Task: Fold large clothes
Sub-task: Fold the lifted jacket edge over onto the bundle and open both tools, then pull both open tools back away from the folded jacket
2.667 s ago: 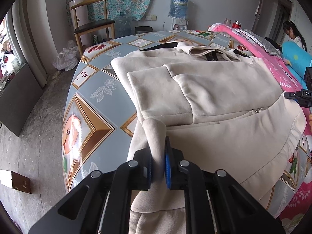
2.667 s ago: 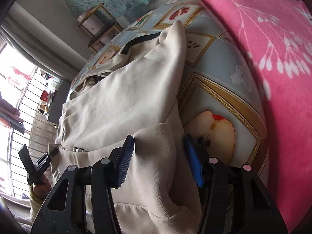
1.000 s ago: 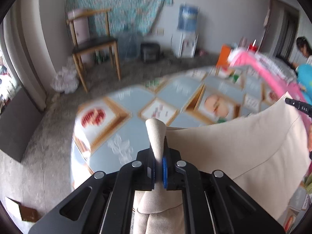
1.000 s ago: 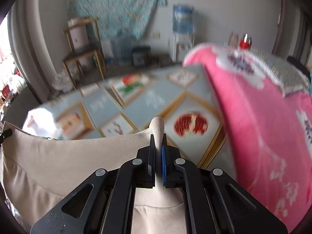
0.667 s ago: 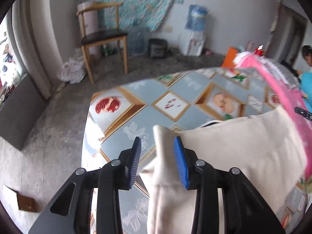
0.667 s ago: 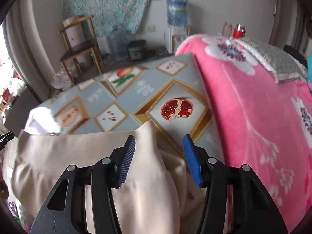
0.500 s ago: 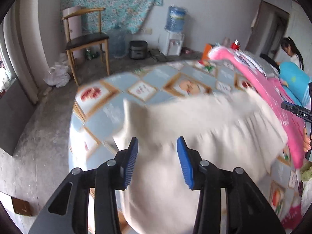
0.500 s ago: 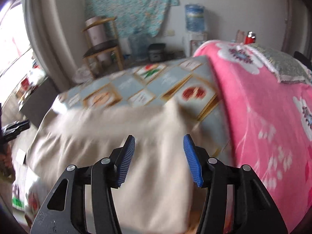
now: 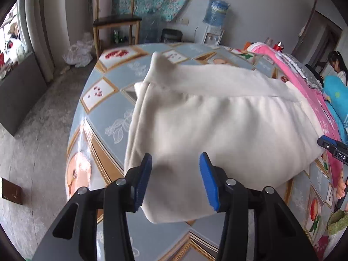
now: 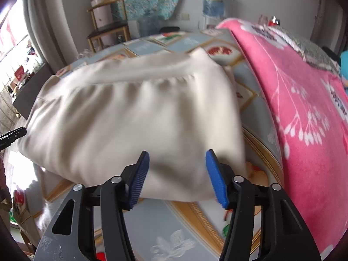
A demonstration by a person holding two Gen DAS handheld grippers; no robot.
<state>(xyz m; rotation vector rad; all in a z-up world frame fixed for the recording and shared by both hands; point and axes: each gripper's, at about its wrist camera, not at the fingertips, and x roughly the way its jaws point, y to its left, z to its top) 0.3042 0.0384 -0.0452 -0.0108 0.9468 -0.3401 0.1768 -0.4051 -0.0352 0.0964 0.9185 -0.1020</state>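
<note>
Left wrist view: our left gripper [image 9: 175, 178] and right gripper [image 10: 177, 175] gape wide, empty, above the soft cream fleece garment [image 9: 217, 126] folded on the fruit-patterned tablecloth [image 9: 102, 117]. We'd pinch its thick, floppy folded edge.

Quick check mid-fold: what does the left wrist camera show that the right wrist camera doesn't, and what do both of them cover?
Only the left wrist view shows the brown box on the floor, the white bag by the chair, and a person at far right.

Only the right wrist view shows the pink blanket broadly, along the garment's right side.

Both show the folded beige garment lying on the patterned tablecloth, the wooden chair, the water dispenser, and open jaws: left gripper, right gripper.
</note>
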